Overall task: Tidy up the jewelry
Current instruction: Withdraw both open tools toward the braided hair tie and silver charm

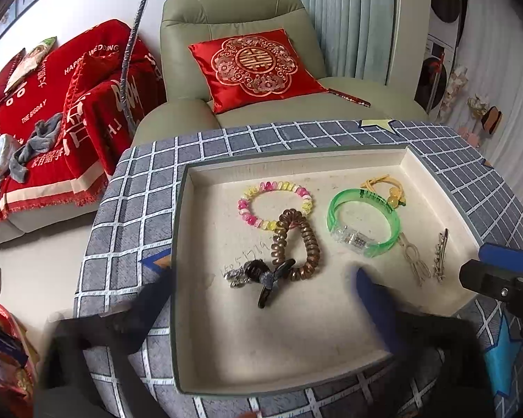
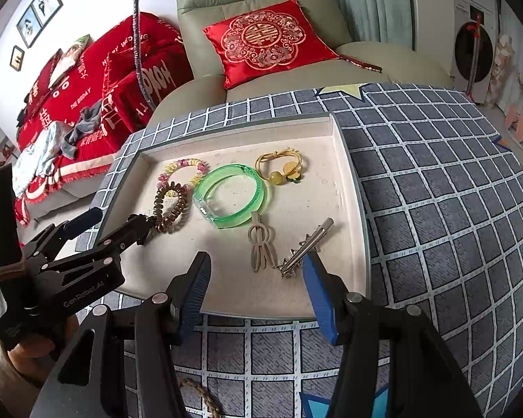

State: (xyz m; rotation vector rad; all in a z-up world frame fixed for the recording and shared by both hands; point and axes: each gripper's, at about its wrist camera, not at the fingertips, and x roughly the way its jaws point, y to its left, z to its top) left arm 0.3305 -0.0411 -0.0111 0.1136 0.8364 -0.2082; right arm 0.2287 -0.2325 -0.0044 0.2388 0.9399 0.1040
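Shallow tray set on the checked tabletop, carrying all the jewelry in one undivided well.

Contents, left to right in the left wrist view:
- Dark hair claw clip near the front left, touching the brown spiral hair tie.
- Pastel bead bracelet behind, overlapped by the spiral tie.
- Green bangle at centre, with a yellow elastic hair tie just behind it.
- Beige loop clip just in front of the bangle.
- Silver alligator clip at the right, near the tray wall.

Left claw: fingers wide apart, blurred, empty, straddling the dark clip region from the front. Seen from the right wrist view, tip close to the spiral tie; contact cannot be told.

Right claw: fingers apart, empty, positioned at the tray's front edge. Right blue pad just beside the lower end of the silver alligator clip.

Governing relation: silver clip lies ahead and slightly right of the right claw, long axis running diagonally from near-left to far-right. Right claw nearer to it by a clear margin. Likely requirement: shift right and rotate so the fingers close across the clip's narrow width, not along its length. Risk: thin, flat metal sliding on the tray floor.
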